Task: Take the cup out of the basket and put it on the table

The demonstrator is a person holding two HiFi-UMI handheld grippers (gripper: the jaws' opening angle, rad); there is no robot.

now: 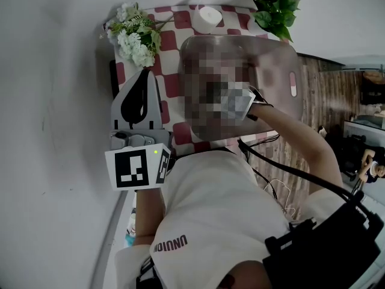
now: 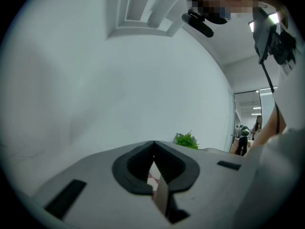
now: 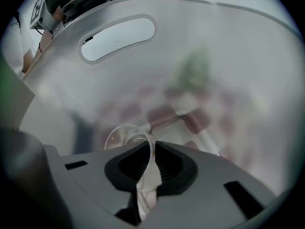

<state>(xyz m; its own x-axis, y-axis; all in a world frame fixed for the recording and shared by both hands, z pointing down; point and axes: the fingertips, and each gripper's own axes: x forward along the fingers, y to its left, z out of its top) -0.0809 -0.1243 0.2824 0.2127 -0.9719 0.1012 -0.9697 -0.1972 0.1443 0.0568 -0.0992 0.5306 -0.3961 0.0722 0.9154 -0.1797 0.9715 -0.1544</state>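
Note:
A clear plastic cup (image 3: 125, 136) sits inside the translucent basket (image 3: 209, 56), and my right gripper (image 3: 151, 146) is shut on the cup's rim wall. In the head view the basket (image 1: 281, 58) stands tilted over the checkered table (image 1: 168, 41), and the right arm reaches into it; a mosaic patch hides the gripper there. My left gripper (image 1: 145, 77) hovers left of the basket, jaws together with nothing held. In the left gripper view the left gripper (image 2: 153, 146) points toward a white wall.
White flowers (image 1: 135, 38) lie at the table's far left, a green plant (image 1: 274, 5) at the far right, and a white round object (image 1: 209, 15) between them. Wooden floor (image 1: 325, 101) runs to the right. The basket's handle slot (image 3: 119, 36) is overhead.

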